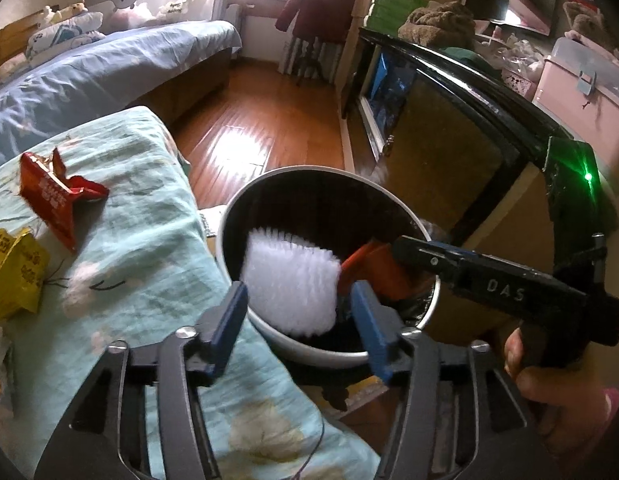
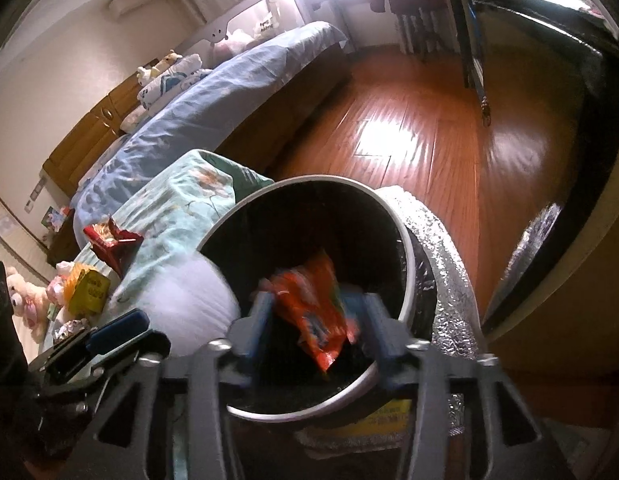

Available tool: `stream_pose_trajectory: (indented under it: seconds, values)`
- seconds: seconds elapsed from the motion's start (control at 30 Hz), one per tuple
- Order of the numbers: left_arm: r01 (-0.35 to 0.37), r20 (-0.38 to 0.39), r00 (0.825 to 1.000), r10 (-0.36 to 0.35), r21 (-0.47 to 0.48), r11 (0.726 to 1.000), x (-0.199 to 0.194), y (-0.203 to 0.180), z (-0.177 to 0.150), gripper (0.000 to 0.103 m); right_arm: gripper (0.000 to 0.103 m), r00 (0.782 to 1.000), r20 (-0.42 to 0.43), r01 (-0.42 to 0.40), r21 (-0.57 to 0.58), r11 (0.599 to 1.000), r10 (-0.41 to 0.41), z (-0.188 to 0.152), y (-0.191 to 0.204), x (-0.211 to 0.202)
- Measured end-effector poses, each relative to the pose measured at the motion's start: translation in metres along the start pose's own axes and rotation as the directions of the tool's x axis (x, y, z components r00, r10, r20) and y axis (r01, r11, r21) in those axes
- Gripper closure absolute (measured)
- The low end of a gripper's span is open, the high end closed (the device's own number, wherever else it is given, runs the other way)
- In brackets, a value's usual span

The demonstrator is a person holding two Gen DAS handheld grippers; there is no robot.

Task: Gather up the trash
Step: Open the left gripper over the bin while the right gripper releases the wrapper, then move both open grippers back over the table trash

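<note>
A round bin with a white rim and black liner stands beside the cloth-covered table; it also shows in the right wrist view. My left gripper is open over the bin, and a blurred white wad hangs between its blue fingers, apart from both. My right gripper is open over the bin, with a blurred orange wrapper loose between its fingers. A red wrapper and a yellow wrapper lie on the cloth.
A bed with blue bedding stands behind the table. A dark cabinet is on the right. A silver foil bag leans against the bin. Wooden floor lies beyond.
</note>
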State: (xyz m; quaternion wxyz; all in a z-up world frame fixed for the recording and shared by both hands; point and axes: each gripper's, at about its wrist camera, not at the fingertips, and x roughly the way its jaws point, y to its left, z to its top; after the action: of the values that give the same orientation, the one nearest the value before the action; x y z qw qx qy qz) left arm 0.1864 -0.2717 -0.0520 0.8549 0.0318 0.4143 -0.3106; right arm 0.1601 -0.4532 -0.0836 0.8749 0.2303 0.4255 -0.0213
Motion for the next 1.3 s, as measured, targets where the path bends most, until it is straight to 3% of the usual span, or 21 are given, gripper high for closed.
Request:
stream_pose_trajectory:
  seconds: [0.13, 0.53, 1.3]
  values:
    - [-0.011, -0.004, 1.0, 0.01, -0.023, 1.0, -0.005, 0.006, -0.007, 0.044, 0.048, 1.0, -0.002, -0.01, 0.002, 1.0, 0.01, -0.002, 0.002, -0.001]
    - [-0.062, 0.022, 0.998, 0.065, -0.12, 0.991, -0.047, 0.043, -0.046, 0.043, 0.026, 0.997, 0.007, -0.074, -0.036, 0.997, 0.074, -0.018, 0.037, -0.013]
    - [-0.182, 0.063, 0.975, 0.212, -0.311, 0.933, -0.125, 0.122, -0.113, 0.043, 0.025, 0.981, -0.075, -0.19, -0.154, 0.97, 0.181, -0.06, 0.129, 0.0]
